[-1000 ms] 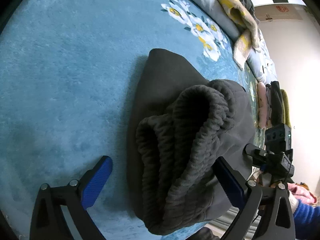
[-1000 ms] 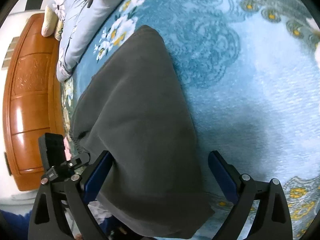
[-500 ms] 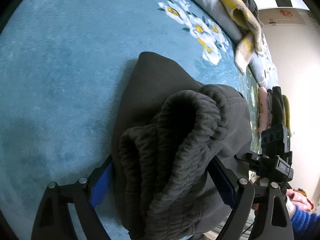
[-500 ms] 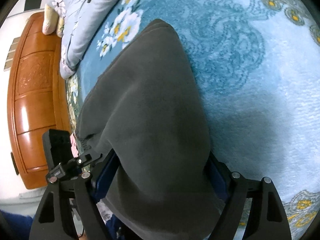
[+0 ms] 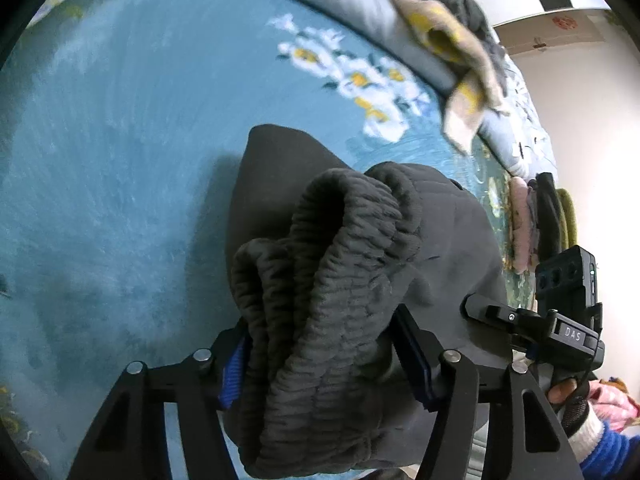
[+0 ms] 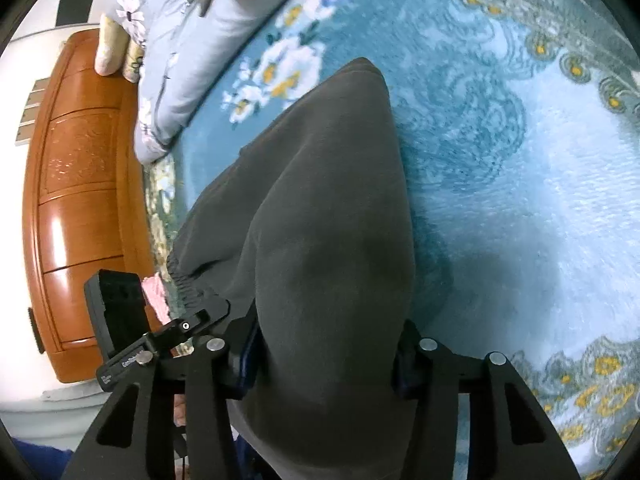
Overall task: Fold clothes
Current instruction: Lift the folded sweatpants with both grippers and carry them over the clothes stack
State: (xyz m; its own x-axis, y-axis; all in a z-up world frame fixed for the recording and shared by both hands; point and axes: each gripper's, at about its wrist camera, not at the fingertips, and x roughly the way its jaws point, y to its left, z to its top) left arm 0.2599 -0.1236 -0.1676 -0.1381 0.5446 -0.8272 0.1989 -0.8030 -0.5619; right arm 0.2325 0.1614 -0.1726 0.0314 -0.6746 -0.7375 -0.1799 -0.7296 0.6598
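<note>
Your left gripper (image 5: pixel 326 364) is clamped on the trousers' (image 5: pixel 452 240) bunched waistband (image 5: pixel 332 280); your right gripper (image 6: pixel 324 364) pinches their plain end over the blanket (image 6: pixel 540 160).

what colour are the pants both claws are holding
Dark grey pants, clearest in the right wrist view.

We note dark grey sweatpants (image 5: pixel 352 280) on a blue blanket (image 6: pixel 540 184) patterned with white-and-yellow flowers; orange-brown wooden cabinet (image 6: pixel 80 200).
</note>
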